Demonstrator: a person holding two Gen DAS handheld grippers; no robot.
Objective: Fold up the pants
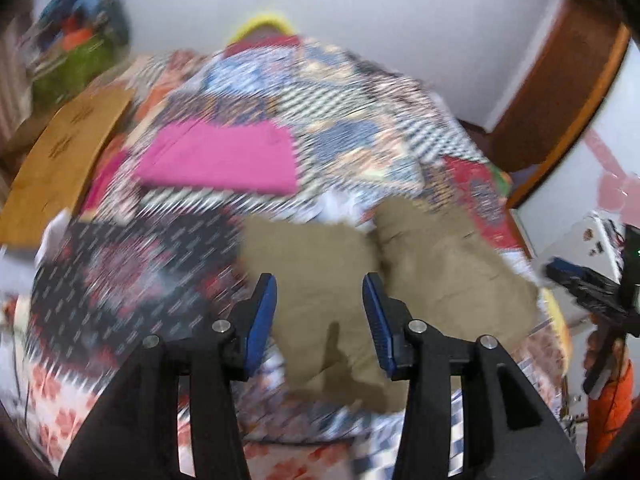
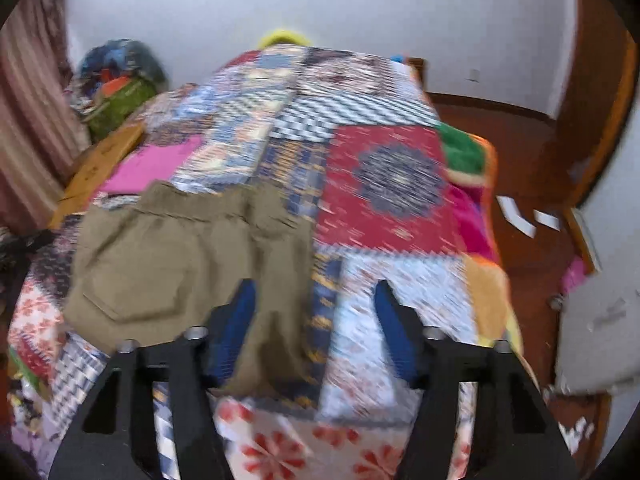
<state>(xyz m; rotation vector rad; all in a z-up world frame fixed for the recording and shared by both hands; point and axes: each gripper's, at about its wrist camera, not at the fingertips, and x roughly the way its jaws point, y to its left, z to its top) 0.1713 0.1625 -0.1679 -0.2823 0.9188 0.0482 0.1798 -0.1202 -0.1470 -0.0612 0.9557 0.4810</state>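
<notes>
- Two grippers, left gripper (image 1: 319, 320) and right gripper (image 2: 314, 328), are hovering with fingers spread, gripping nothing.
- Olive pants (image 2: 188, 256) are lying rumpled on the quilted bed (image 2: 392, 184), near a pink cloth (image 1: 220, 158).
- Judgement: flattening the legs before pinching the waistband is giving a cleaner fold.
- Blur is smearing both views; the pants' lower end is sitting hidden behind the fingers.

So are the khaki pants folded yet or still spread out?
Not neatly folded: the pants lie rumpled on the quilt, back pocket up, edges uneven. Both claws are open above them.

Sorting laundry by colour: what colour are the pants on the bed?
Olive-khaki pants, plain; clearest in the right wrist view.
</notes>
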